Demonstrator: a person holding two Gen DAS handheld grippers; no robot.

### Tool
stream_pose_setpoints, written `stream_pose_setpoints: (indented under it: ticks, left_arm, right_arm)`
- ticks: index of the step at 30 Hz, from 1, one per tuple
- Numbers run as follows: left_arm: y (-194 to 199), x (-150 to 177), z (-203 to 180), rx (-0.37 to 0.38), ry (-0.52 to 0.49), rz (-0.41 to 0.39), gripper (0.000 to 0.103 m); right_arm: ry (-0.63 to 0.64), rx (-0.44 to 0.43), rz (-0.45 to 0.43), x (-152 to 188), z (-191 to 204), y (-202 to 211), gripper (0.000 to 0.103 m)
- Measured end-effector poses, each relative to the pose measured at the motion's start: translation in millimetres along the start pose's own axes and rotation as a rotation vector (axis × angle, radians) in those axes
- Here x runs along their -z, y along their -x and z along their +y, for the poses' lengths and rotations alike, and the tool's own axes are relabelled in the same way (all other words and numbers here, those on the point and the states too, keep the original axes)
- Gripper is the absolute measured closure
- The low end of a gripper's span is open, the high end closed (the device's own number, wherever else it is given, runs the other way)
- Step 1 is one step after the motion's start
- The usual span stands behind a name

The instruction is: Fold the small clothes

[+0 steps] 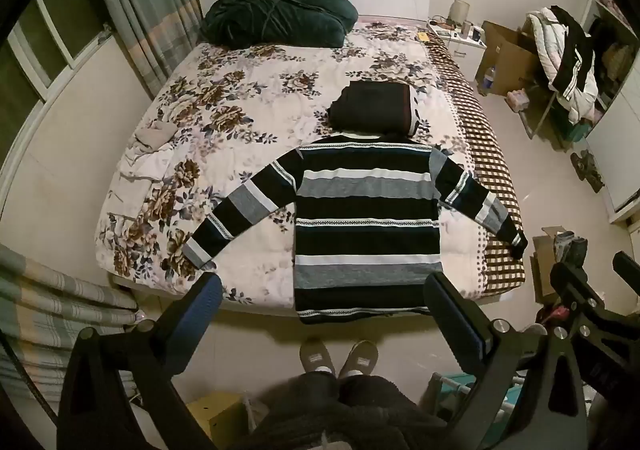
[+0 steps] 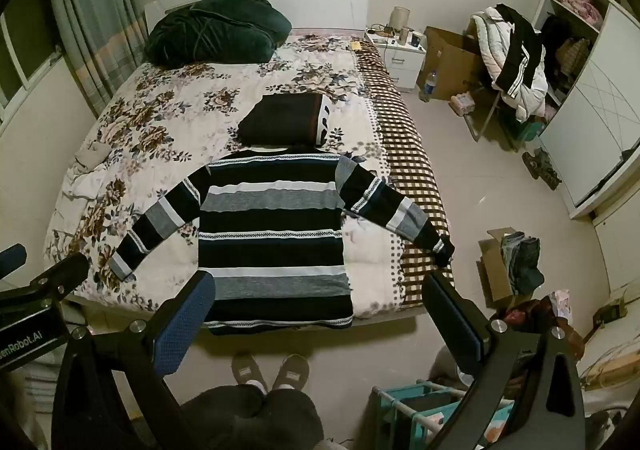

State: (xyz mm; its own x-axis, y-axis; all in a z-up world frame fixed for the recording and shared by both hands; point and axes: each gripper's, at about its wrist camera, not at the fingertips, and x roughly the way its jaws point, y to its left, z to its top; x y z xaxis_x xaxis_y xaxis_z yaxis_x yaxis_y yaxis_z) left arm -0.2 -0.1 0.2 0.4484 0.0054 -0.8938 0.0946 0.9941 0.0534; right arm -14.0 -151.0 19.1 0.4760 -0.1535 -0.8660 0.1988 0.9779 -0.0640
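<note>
Striped in black, grey and white, a knitted sweater lies flat on the bed's floral quilt, its hem hanging slightly over the foot edge and its neck pointing toward the headboard, so its long axis runs up the bed; both sleeves spread outward, the right cuff reaching the checked blanket along the right edge. Its collar is hidden under a folded dark garment lying just beyond it. At the left edge, a pale crumpled cloth is too small to identify. The left gripper and right gripper both hang above the foot edge with jaws spread wide, holding nothing. Only the right wrist view shows the whole wardrobe; the left view cuts it off.
</note>
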Motion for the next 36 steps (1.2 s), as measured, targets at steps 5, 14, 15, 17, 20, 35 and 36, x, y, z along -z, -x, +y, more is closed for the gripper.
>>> stream_pose_setpoints:
  ticks: [5, 14, 15, 17, 20, 35, 36]
  left_arm:
    - [0.3, 0.1, -0.2, 0.002, 0.000, 0.002, 0.000]
    - [-0.2, 0.0, 0.2, 0.008, 0.003, 0.008, 0.000]
    - [-0.1, 0.0, 0.1, 0.004, 0.002, 0.006, 0.000]
    - [-0.3, -0.2, 0.1, 0.006, 0.003, 0.006, 0.000]
    - [-0.3, -0.2, -0.3, 0.006, 0.003, 0.006, 0.000]
    - [-0.2, -0.2, 0.1, 0.007, 0.004, 0.003, 0.000]
    - [-0.1, -0.2, 0.1, 0.008, 0.005, 0.003, 0.000]
  right_arm:
    - [0.000, 0.002, 0.001, -1.2, 0.2, 0.8, 0.000]
    - [0.000, 0.002, -0.005, -2.2, 0.5, 3.0, 0.000]
    - [-0.001, 0.003, -0.004, -2.4, 0.5, 2.9, 0.000]
    - [0.000, 0.002, -0.006, -2.4, 0.7, 3.8, 0.000]
    - [0.000, 0.002, -0.007, -2.6, 0.9, 4.2, 0.000]
    - [0.000, 0.001, -0.011, -5.0, 0.5, 4.4, 0.000]
    - [0.001, 0.001, -0.011, -5.1, 0.4, 4.3, 0.000]
